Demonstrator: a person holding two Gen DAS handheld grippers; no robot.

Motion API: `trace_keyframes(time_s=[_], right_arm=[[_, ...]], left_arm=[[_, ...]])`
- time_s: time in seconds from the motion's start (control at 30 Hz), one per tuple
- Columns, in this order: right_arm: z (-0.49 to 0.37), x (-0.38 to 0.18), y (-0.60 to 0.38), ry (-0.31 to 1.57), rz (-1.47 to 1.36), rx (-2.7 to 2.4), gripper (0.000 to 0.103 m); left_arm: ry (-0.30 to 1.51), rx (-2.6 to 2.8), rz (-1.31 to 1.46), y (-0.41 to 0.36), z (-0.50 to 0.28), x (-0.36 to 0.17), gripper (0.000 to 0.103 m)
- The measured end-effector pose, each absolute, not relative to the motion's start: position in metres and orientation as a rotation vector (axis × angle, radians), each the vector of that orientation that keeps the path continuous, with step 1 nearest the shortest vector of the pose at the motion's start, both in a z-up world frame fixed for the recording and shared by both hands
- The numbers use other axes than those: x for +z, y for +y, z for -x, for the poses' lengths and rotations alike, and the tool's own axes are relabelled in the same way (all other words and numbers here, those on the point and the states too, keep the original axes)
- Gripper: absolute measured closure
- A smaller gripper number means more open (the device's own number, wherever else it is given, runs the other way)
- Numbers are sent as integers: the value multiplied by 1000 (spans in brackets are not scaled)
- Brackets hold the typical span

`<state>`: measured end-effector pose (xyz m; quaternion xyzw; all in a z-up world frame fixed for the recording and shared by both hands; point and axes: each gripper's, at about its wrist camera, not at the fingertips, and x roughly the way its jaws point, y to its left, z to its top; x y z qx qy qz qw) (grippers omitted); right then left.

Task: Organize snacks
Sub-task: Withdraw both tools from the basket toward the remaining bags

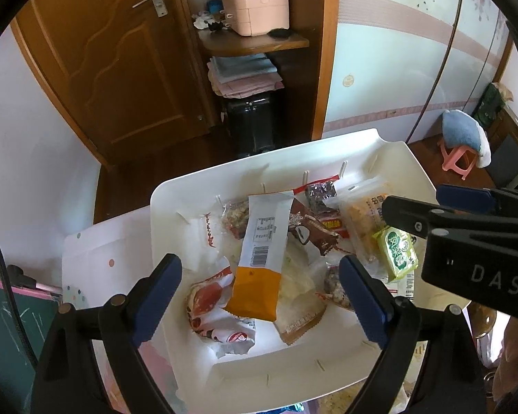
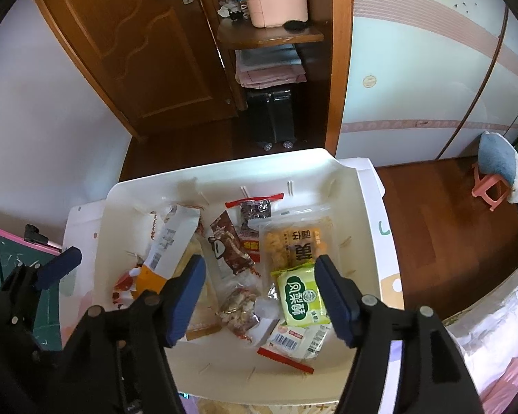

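Observation:
A white plastic bin [image 1: 203,181] [image 2: 221,167] holds several snack packets. My left gripper [image 1: 259,269] hangs open above a white-and-orange packet [image 1: 260,258] that lies loose in the bin, touching neither pad. A red-and-white wrapper [image 1: 217,317] lies beside it. My right gripper [image 2: 259,264] is open over the bin's right half, and a green packet [image 2: 302,298] lies free under its right finger [image 2: 335,296]. Behind that are a yellow biscuit pack [image 2: 297,241] and a brown wrapper [image 2: 229,241]. Each gripper also shows at the other view's edge.
The bin rests on a white table with dots [image 1: 93,252]. A green chalkboard with a pink frame [image 1: 13,314] is at the left. Behind are a wooden door [image 1: 114,62], a shelf with a pink box [image 1: 255,10], a black suitcase [image 2: 271,117] and a pink stool [image 2: 490,186].

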<state>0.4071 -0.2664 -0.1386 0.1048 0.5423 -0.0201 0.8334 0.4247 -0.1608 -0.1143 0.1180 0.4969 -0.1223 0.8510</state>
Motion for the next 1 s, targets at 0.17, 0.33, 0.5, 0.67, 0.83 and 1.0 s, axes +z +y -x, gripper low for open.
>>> trace_keyframes(time_s=[0.17, 0.33, 0.5, 0.67, 0.83, 1.0], right_arm=[[-401, -132, -267, 1145, -230, -31, 34], [-394, -121, -266, 1128, -237, -30, 33], [-382, -106, -265, 1106, -243, -26, 29], [-364, -86, -268, 1074, -249, -15, 27], [-341, -61, -269, 1034, -233, -10, 27], [-313, -40, -270, 994, -184, 3, 27]], left_arm=[[1042, -257, -251, -162, -418, -109, 11], [1035, -254, -252, -160, -410, -101, 11], [1025, -239, -249, -156, -399, -89, 11], [1003, -221, -229, -149, -384, -68, 11], [984, -208, -201, -145, -367, -49, 10], [961, -206, -186, -143, -346, -35, 9]])
